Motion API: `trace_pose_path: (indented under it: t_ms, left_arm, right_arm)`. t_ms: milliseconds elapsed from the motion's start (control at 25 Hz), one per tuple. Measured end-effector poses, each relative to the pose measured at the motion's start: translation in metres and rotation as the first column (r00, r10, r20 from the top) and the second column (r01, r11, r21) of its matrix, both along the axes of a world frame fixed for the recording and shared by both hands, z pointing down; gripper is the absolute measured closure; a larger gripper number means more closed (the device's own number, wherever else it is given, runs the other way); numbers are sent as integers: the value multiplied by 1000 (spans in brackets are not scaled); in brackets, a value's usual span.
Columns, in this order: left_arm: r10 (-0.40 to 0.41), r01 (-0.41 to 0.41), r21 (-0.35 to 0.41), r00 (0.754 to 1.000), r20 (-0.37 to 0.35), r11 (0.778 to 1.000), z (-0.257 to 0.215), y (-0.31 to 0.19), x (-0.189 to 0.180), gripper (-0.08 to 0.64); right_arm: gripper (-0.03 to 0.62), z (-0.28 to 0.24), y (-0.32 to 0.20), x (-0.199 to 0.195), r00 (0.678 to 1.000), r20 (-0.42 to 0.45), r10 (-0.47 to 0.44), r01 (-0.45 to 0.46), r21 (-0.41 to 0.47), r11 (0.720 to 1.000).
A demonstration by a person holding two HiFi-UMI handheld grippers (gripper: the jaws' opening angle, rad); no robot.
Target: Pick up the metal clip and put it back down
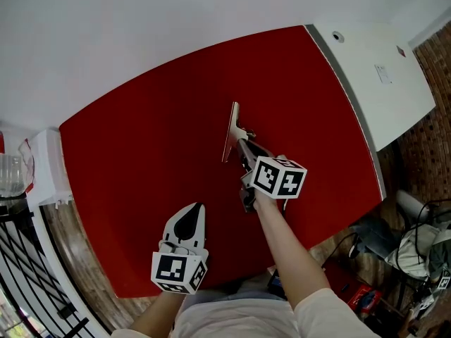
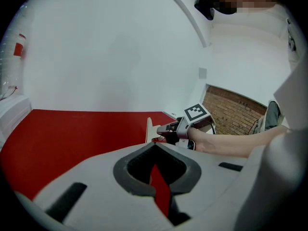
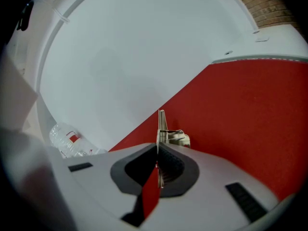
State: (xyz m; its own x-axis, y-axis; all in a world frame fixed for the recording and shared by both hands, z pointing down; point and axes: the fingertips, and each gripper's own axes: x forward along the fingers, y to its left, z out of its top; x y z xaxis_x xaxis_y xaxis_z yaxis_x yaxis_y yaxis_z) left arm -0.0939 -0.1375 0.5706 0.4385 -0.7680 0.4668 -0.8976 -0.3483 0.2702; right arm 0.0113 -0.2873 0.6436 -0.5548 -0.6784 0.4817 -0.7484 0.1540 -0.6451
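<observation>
Pickup looks about done: my right tool [image 1: 243, 146] is clenched on the clip [image 1: 231, 129], upright over the middle of the counter [image 1: 141, 160]. Setting it down is left. My left tool [image 1: 194, 213] hangs near me, clenched on nothing.

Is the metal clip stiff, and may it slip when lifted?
Probably stiff: the clip keeps its flat plate straight, with no sag. It may slip or swivel, since the right gripper pinches only a thin, smooth-looking metal tab.

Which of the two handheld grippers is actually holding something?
The right gripper, farther out: its jaws pinch the metal clip. The left gripper is shut on nothing.
</observation>
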Motion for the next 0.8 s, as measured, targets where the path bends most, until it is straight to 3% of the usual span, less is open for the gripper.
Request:
trace_pose_path:
  t_ms: [360, 800]
  left_arm:
    - [-39, 39, 49, 999, -14, 998, -43, 12, -9, 557]
    - [-56, 58, 155, 998, -17, 986, -111, 46, -19, 557]
  right_arm:
    - [584, -69, 37, 5, 985, -149, -83, 104, 135, 985]
    - [584, -174, 124, 8, 926, -365, -94, 229, 349, 909]
